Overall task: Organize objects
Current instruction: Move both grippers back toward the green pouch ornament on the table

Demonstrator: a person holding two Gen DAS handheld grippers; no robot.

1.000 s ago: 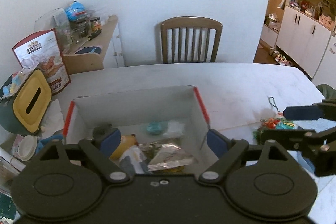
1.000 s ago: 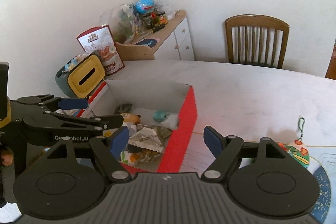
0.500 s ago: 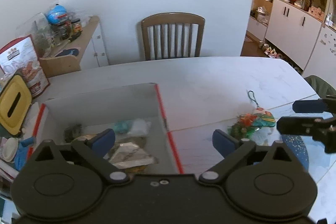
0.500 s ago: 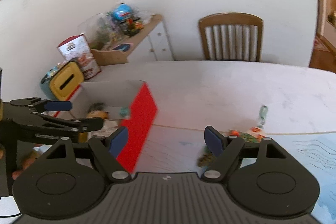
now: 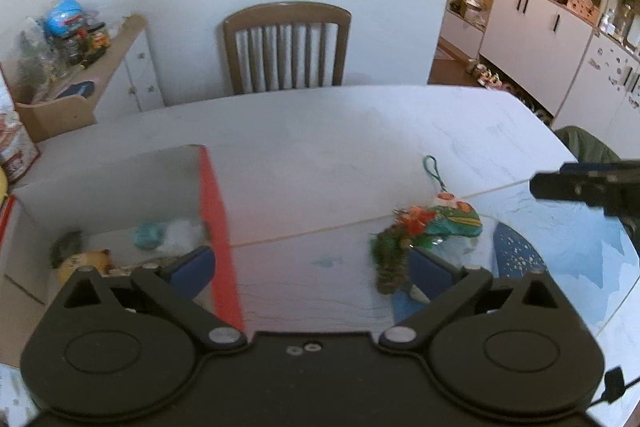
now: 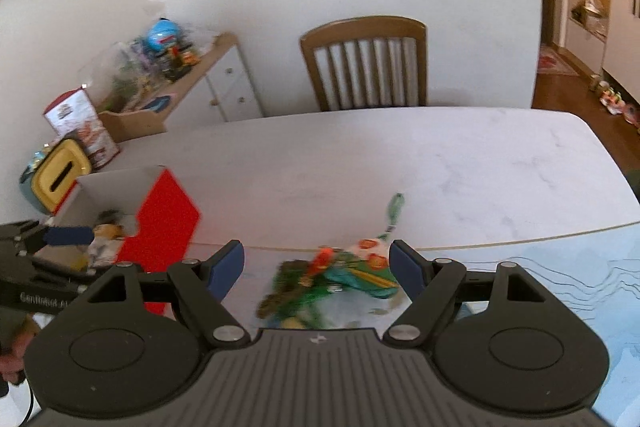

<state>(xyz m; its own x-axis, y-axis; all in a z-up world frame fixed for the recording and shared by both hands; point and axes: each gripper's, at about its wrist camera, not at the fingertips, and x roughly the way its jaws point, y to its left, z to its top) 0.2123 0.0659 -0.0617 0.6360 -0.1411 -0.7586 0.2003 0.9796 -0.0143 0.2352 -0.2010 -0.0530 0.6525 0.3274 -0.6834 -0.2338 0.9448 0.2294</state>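
The right gripper (image 6: 316, 269) is wide open and holds nothing. A bright toy (image 6: 352, 277) with green, red and white parts lies on the tabletop (image 6: 400, 163), right between its two blue fingers (image 6: 224, 267). It looks blurry. The fingers are on each side of the toy but not touching it. A green loop sticks out from the toy toward the chair (image 6: 364, 63).

The left gripper (image 5: 312, 267) is wide open too, with nothing in it. The toy (image 5: 436, 223) lies just past its right finger. A box (image 5: 216, 211) with a red side sits to the left of the toy, well apart from it. Small things lie inside the box.
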